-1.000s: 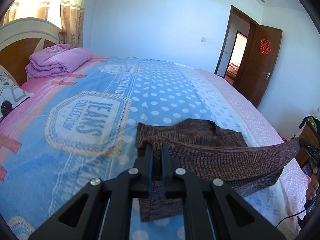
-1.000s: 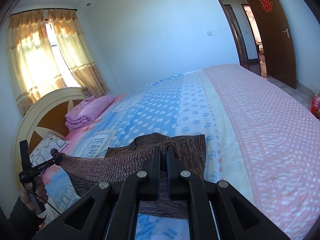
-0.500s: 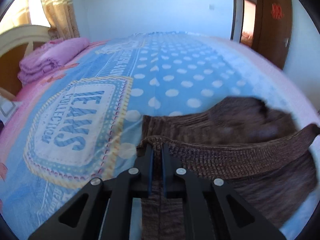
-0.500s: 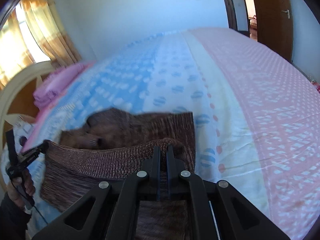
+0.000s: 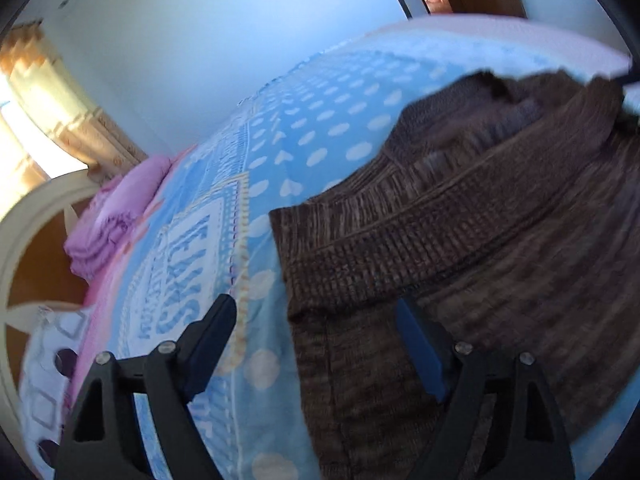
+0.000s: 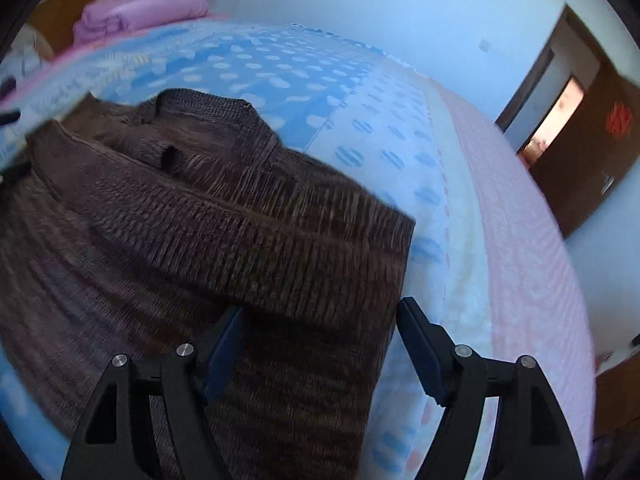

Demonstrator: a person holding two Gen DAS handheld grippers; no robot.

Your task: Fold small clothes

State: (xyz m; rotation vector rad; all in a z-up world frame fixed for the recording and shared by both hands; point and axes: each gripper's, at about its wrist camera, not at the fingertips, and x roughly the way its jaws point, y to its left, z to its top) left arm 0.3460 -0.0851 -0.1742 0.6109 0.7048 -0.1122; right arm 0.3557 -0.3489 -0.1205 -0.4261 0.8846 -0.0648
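Nearest, left claw (image 5: 316,328) opening, fingers spread wide over the left corner of the brown knit garment (image 5: 460,216), pads off the cloth. Right claw (image 6: 320,336) likewise opening, spread astride the garment's right corner (image 6: 384,240), nothing pinched. Garment lying on the bed (image 5: 320,128), ribbed hem band folded over onto the body. Judged step: fold just laid down and let go. Next move likely calls for lifting both claws clear without snagging the knit, then pinching a side edge for the following fold. Left edge of the garment straight along the blue dotted bedspread; right edge beside the pale and pink stripe (image 6: 520,240). Plenty of bare bedspread beyond and to both sides. Farther off, folded purple quilt (image 5: 116,220) by the headboard (image 5: 28,240), well apart; door (image 6: 592,152) farthest.
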